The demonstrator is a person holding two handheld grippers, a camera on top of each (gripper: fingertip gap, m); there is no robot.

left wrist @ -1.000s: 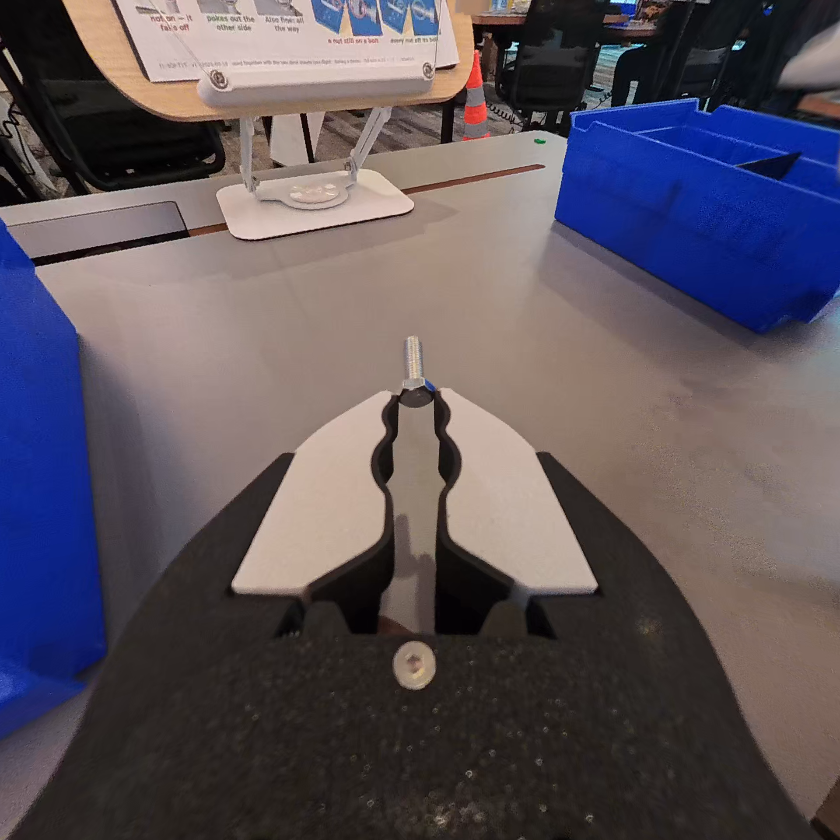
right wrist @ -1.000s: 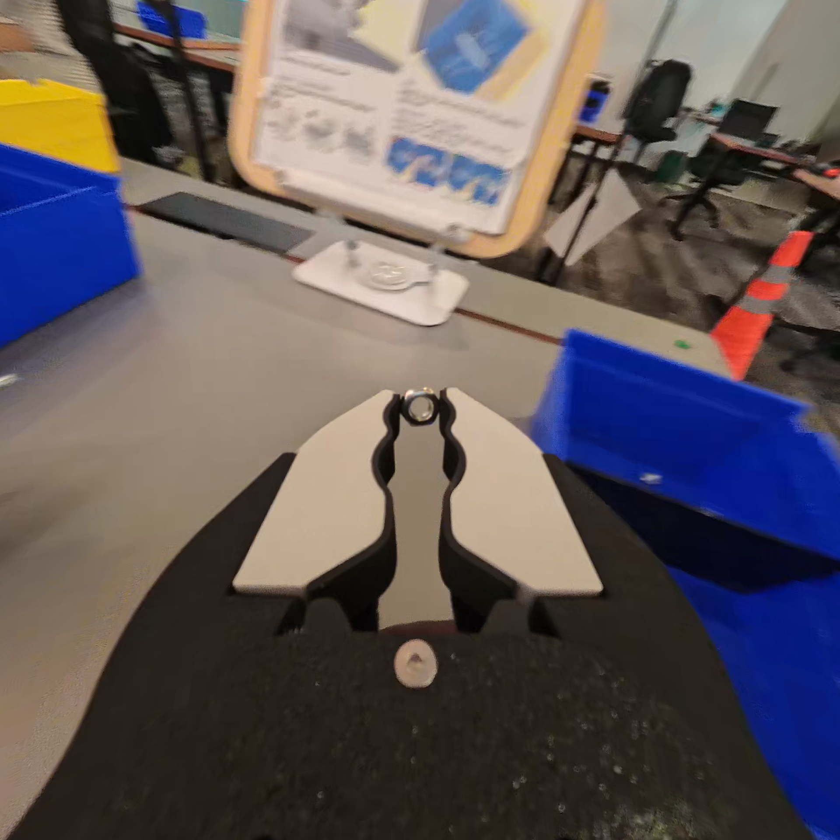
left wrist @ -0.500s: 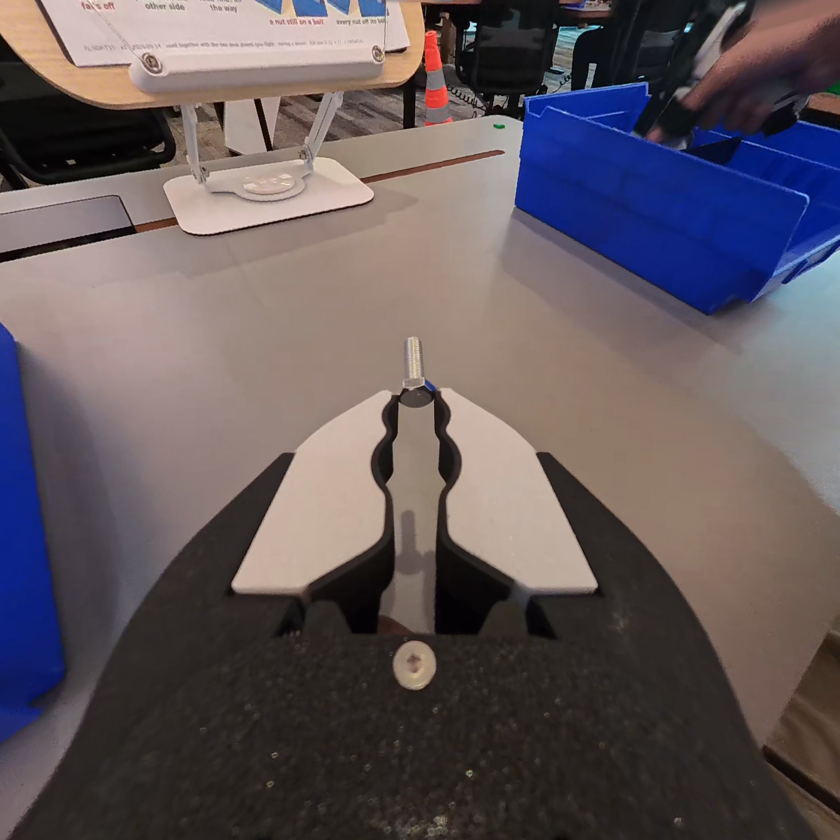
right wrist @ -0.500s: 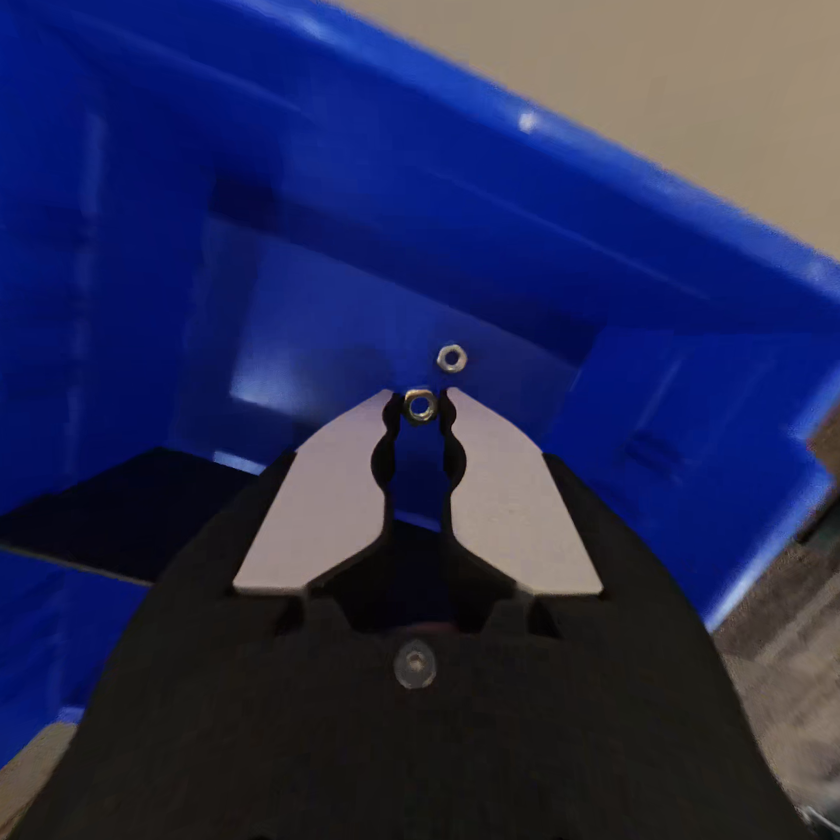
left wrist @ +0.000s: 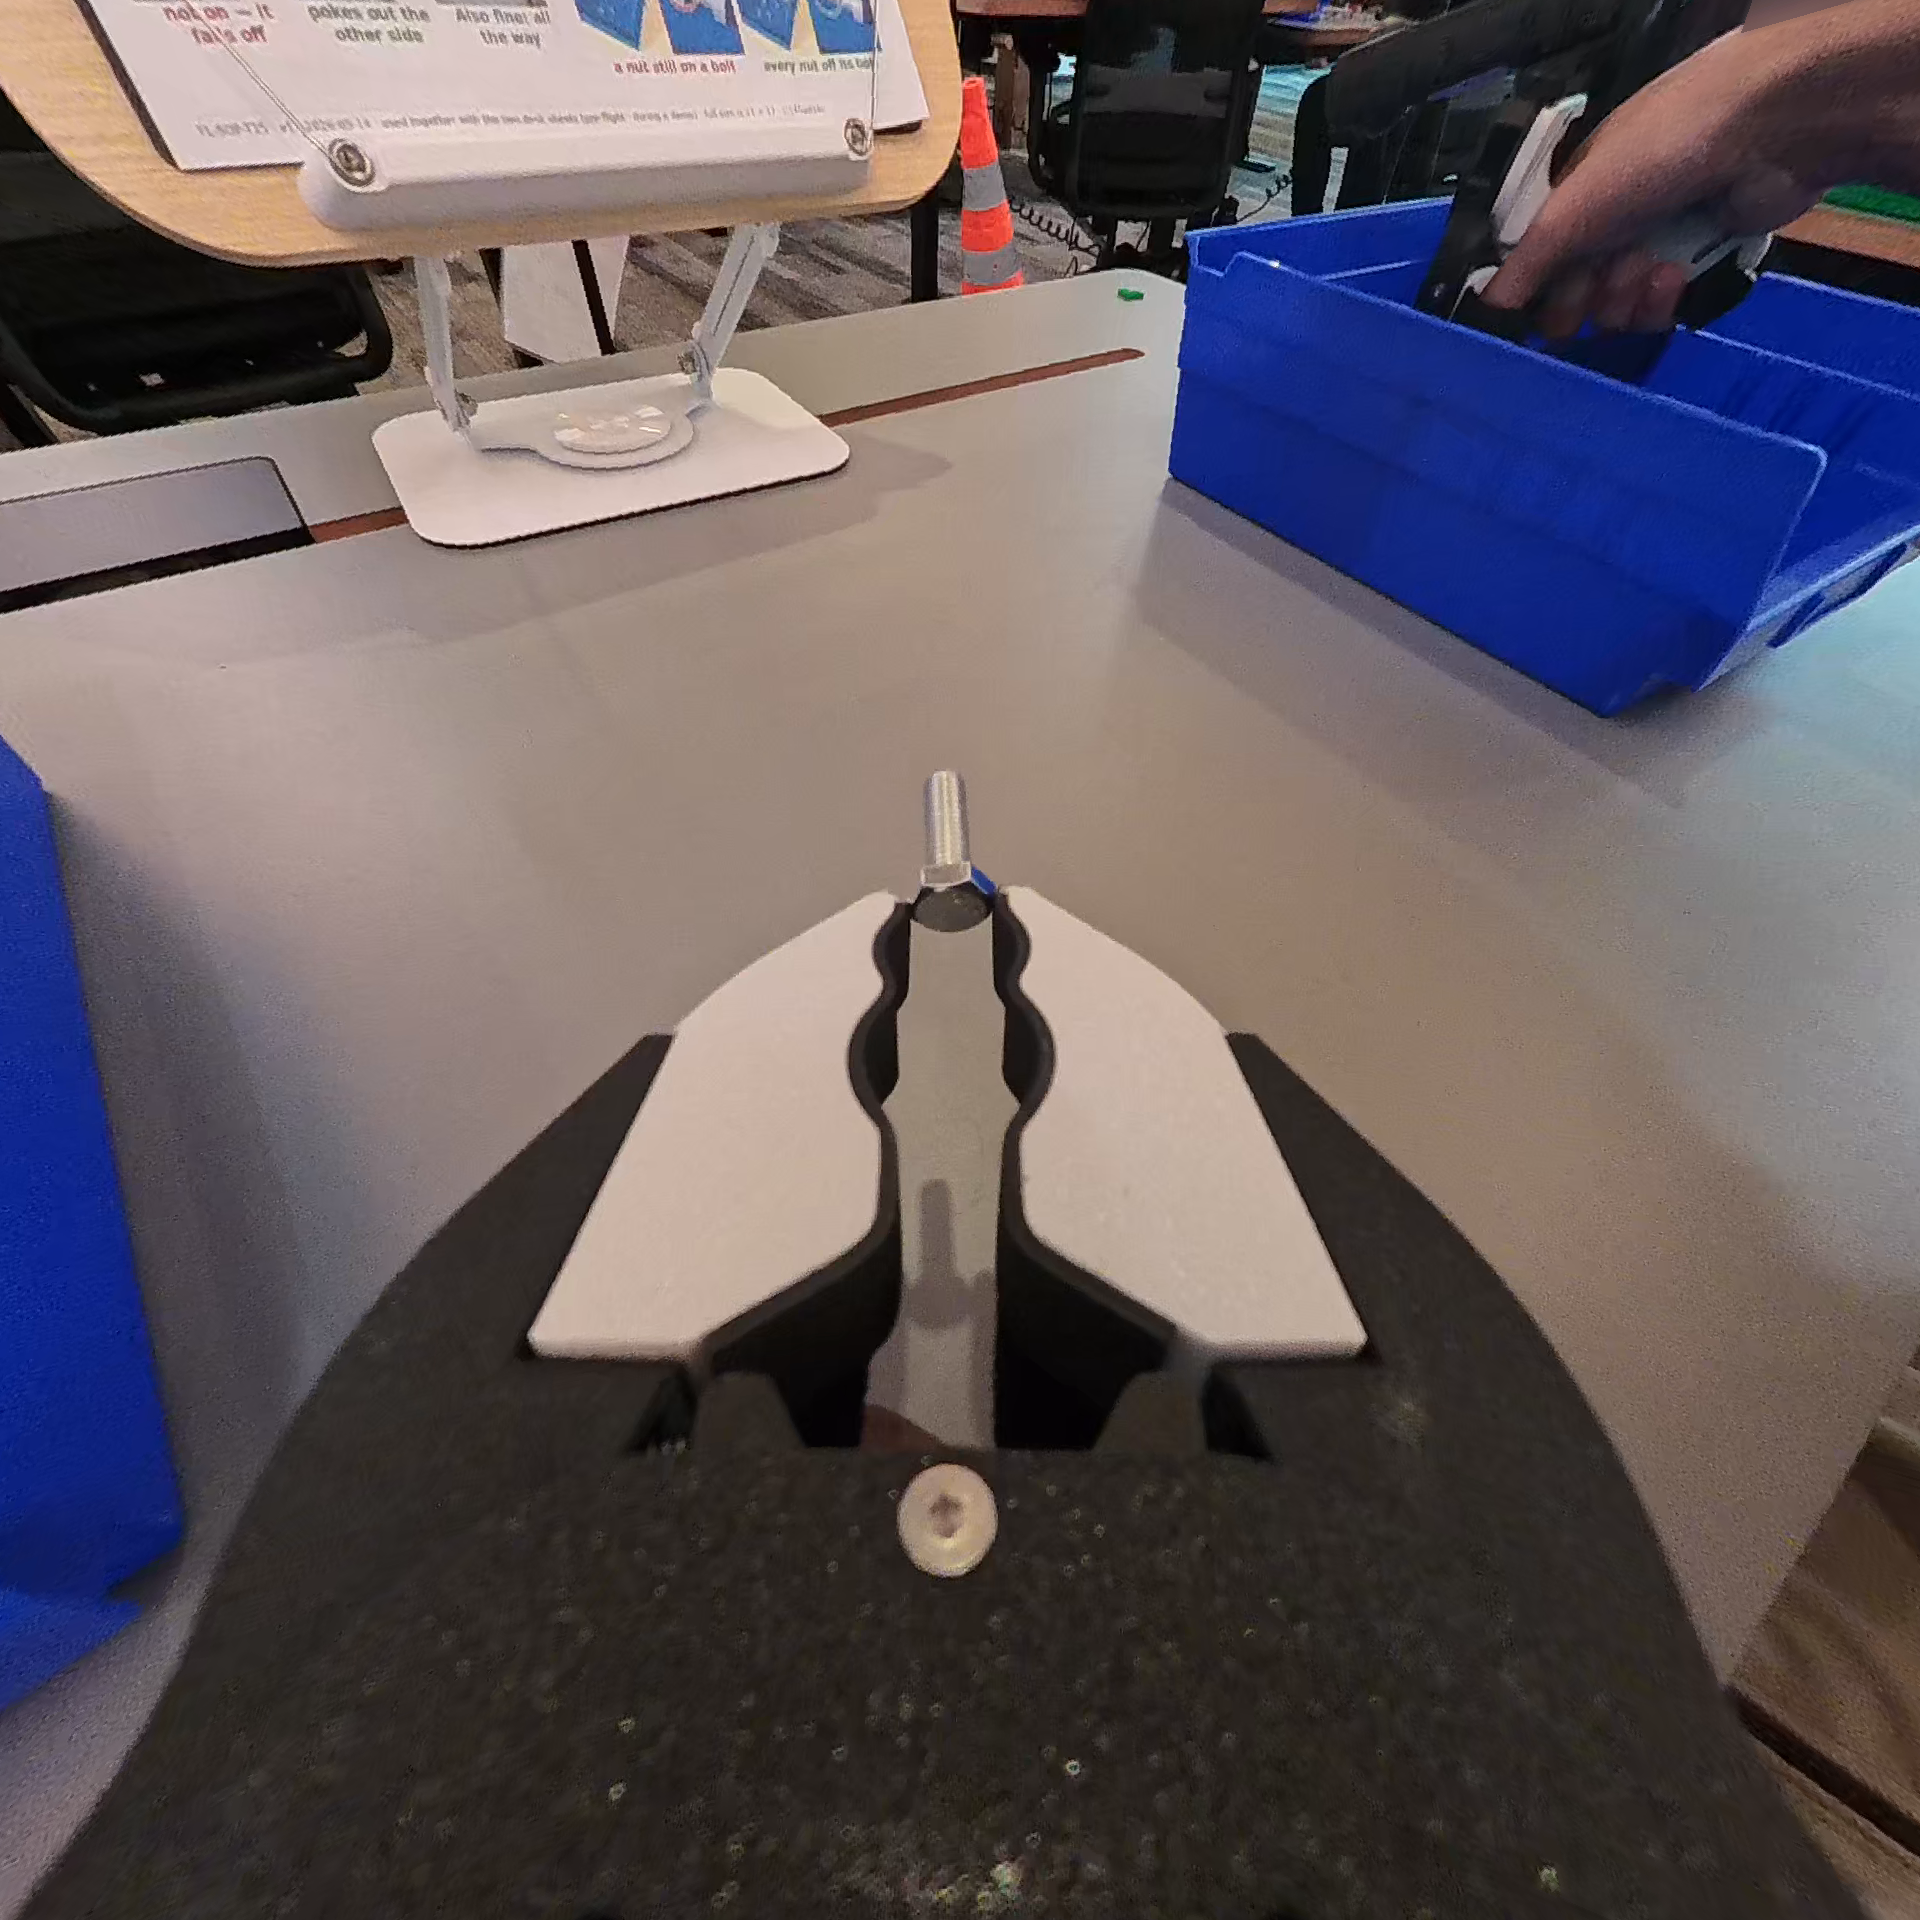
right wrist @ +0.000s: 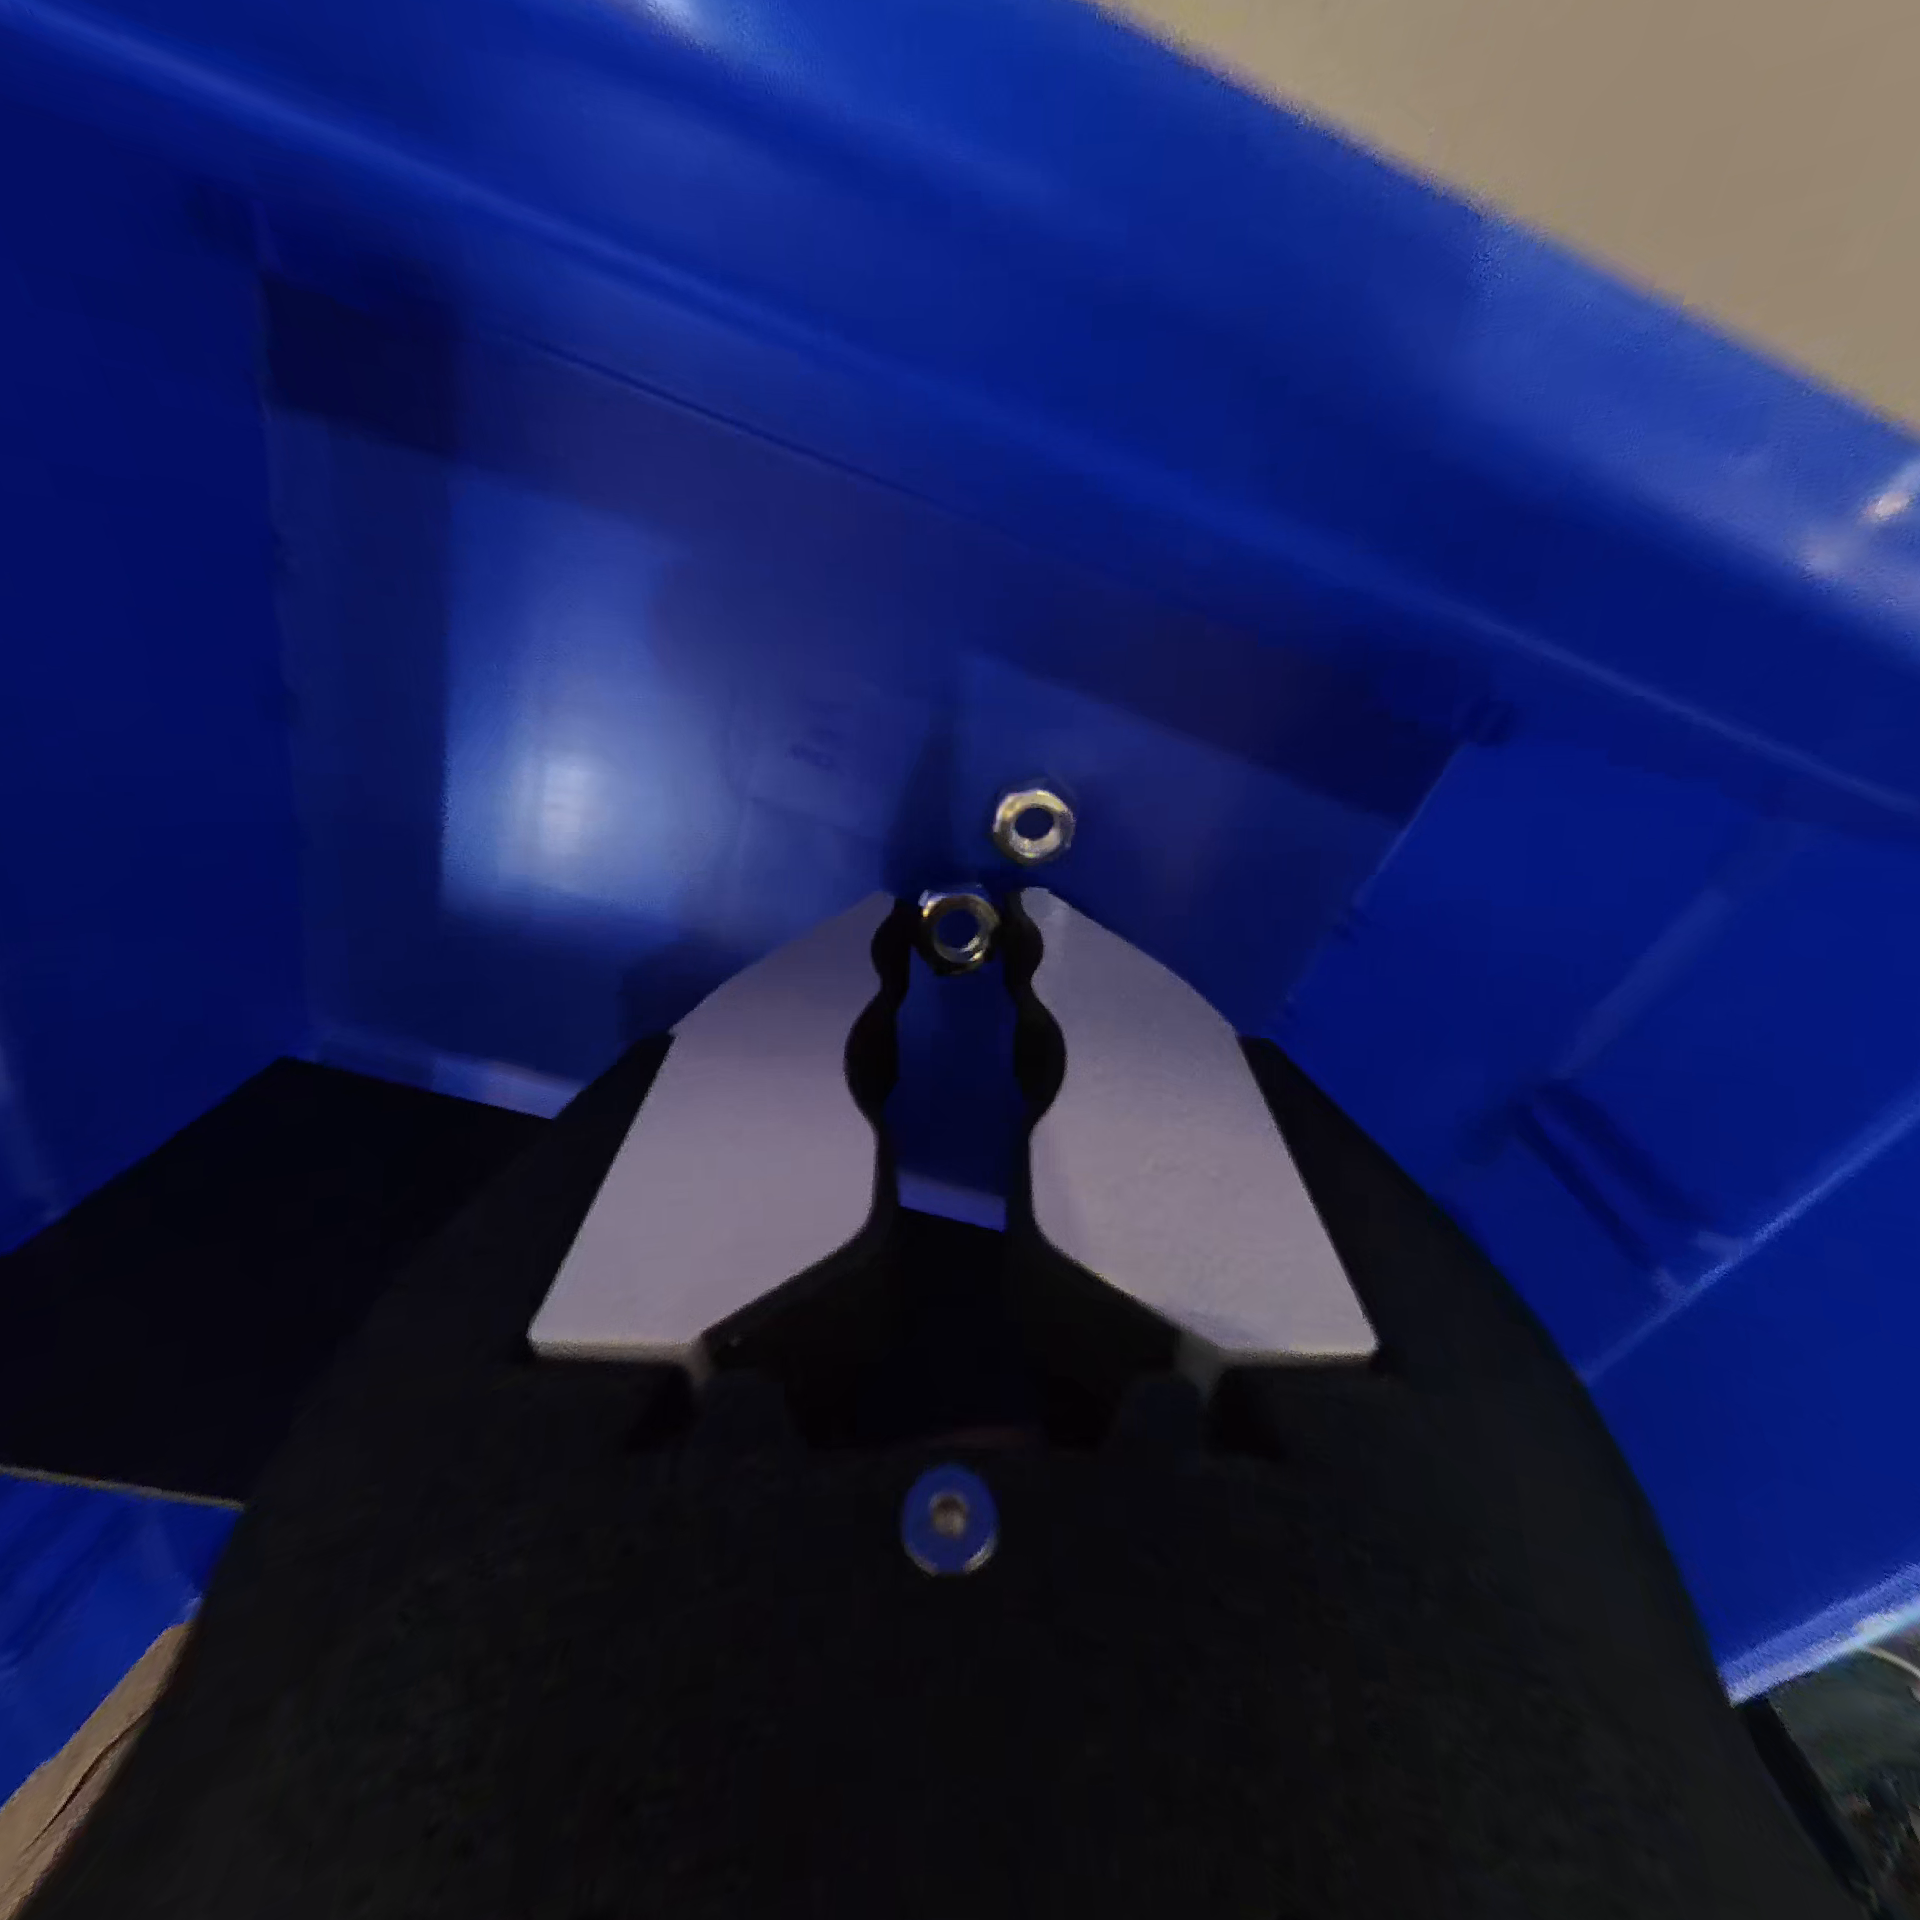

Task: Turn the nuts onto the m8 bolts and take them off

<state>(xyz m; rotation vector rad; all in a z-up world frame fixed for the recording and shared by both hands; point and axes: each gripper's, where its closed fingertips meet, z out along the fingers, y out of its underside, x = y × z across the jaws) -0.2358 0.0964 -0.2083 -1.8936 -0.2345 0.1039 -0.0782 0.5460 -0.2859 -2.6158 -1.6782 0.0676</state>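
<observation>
Holding the bolt (left wrist: 945, 844) by its head at frame centre, the left gripper (left wrist: 948, 906) has its fingers clamped on it, threaded shank bare, pointing away over the grey table (left wrist: 1351, 935). Right gripper (right wrist: 958, 914), inside the blue bin (right wrist: 727, 364), looks slightly parted: nut (right wrist: 958, 932) touches the left finger, a gap shows on the right. Second nut (right wrist: 1033, 820) lies just beyond on the bin floor. Judgement: nut is off this bolt, being dropped off; bolt remains to be put away.
</observation>
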